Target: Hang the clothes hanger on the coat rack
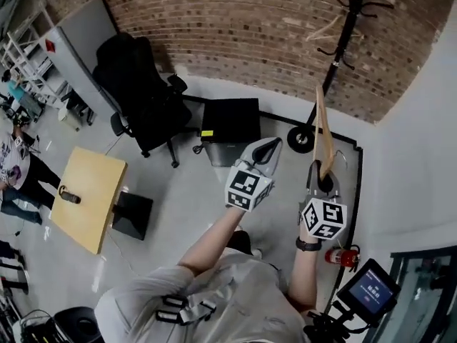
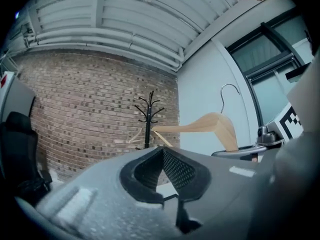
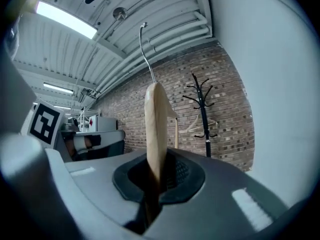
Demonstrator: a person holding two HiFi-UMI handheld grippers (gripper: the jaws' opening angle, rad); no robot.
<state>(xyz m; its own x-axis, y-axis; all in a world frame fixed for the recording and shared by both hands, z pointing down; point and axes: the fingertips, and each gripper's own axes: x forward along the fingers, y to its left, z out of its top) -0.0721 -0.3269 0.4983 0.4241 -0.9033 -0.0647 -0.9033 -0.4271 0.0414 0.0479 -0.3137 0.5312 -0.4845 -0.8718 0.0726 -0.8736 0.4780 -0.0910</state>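
Note:
A wooden clothes hanger stands upright in my right gripper, which is shut on its lower end. In the right gripper view the hanger rises edge-on between the jaws, with its metal hook on top. My left gripper is beside it on the left, jaws together with nothing between them. The left gripper view shows the hanger from the side. The black coat rack stands ahead by the brick wall, some way off, with another pale hanger on it. Both the right and left gripper views show the coat rack.
A black office chair and a black box stand on the floor ahead to the left. A small wooden table is at the left. The white wall runs close along the right, with a red fire extinguisher at its foot.

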